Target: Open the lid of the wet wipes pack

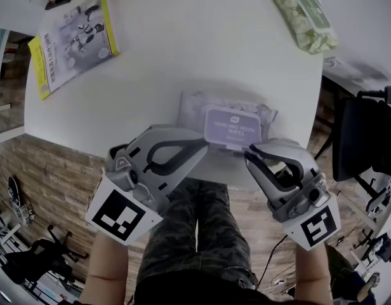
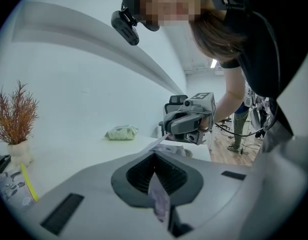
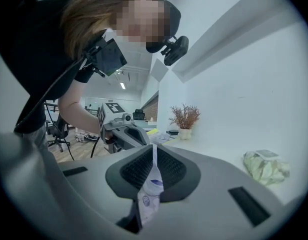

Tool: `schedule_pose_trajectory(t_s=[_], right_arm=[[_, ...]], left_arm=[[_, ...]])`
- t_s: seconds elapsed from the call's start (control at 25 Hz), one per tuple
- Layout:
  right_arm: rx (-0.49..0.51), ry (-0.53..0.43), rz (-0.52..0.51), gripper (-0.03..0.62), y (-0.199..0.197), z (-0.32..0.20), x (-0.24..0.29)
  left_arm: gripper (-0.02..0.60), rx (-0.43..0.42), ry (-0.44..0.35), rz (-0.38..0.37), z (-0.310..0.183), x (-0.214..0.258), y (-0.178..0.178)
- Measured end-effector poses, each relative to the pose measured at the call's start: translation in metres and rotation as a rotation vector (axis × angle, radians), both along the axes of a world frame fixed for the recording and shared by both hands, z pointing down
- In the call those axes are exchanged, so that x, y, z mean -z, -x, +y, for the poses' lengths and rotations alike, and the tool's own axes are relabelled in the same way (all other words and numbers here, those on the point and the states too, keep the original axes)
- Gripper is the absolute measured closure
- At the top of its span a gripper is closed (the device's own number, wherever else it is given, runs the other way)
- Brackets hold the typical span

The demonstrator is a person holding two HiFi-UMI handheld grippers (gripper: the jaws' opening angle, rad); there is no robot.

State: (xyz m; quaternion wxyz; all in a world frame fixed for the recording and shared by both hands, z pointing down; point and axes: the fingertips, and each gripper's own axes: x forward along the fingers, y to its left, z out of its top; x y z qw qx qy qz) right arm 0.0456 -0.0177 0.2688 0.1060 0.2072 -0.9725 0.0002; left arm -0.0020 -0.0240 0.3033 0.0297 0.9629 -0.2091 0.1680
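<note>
Purple pack (image 1: 230, 122), six o'clock on table (image 1: 202, 49): left claw (image 1: 205, 146) and right claw (image 1: 248, 150) clamp its film; pulling apart could tear it.

I read the bench (image 1: 183, 56) as smooth matt white. The pack (image 1: 190, 107) is crinkled soft plastic, its lid (image 1: 237, 124) smooth. The left claw (image 1: 207, 146) and right claw (image 1: 248, 152) are matt grey plastic, with ribbed pads (image 3: 139, 168).

Bright, even indoor light (soft shadows only), with strong fisheye bending and dark corners.
</note>
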Motion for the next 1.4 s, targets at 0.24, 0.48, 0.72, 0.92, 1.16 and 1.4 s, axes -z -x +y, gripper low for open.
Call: schedule_pose_trajectory(t_s=[0.24,0.48,0.72,0.92,1.16,1.4], right_arm=[[0.014,-0.008,0.012,0.574,-0.007,0.01,-0.002],[-0.028,-0.006,0.059,0.574,-0.017,0.005,-0.015],[-0.066,-0.018,0.054,0.574,-0.02,-0.007,-0.016],[-0.073,-0.021,0.047,0.574,-0.02,-0.011,-0.016],[-0.073,-0.019,0.046,0.574,-0.021,-0.014,-0.017],[-0.081,-0.022,0.048,0.574,-0.022,-0.017,-0.018]], left_arm=[[0.569,0.006,-0.001,0.004,-0.004,0.002,0.001],[0.569,0.028,0.002,0.005,-0.009,0.002,0.003],[0.569,0.053,0.008,0.015,-0.016,0.001,0.007],[0.569,0.068,0.011,0.021,-0.02,0.001,0.008],[0.569,0.074,0.022,0.035,-0.023,0.001,0.008],[0.569,0.093,0.043,0.042,-0.027,-0.001,0.01]])
